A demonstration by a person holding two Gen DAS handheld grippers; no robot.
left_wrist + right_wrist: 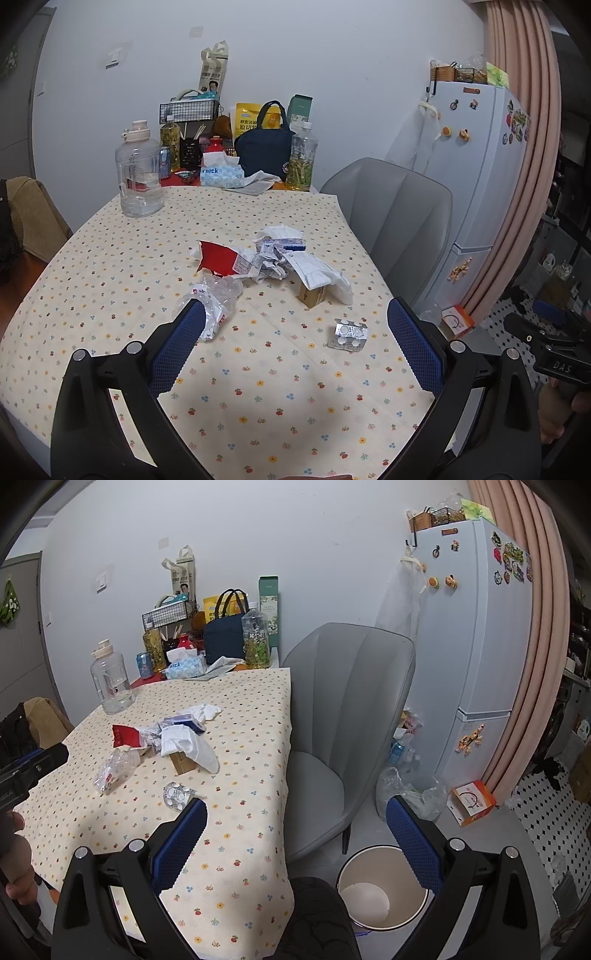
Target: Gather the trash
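Note:
Trash lies on the flowered tablecloth (110,295): a crushed clear plastic bottle (214,302), a red wrapper (219,260), crumpled papers (273,254), a white tissue (325,277) over a small brown box (312,295), and a pill blister pack (349,334). My left gripper (295,343) is open and empty above the table's near part, its left finger by the bottle. My right gripper (295,834) is open and empty over the table's right edge. The blister pack (177,794) lies just beyond its left finger. A white bin (380,890) stands on the floor below.
A grey chair (343,709) stands at the table's right side. A large water jug (138,173), bottles, a tissue box (221,175) and a dark bag (264,147) crowd the table's far end. A fridge (480,646), plastic bags (410,794) and an orange box (471,803) are to the right.

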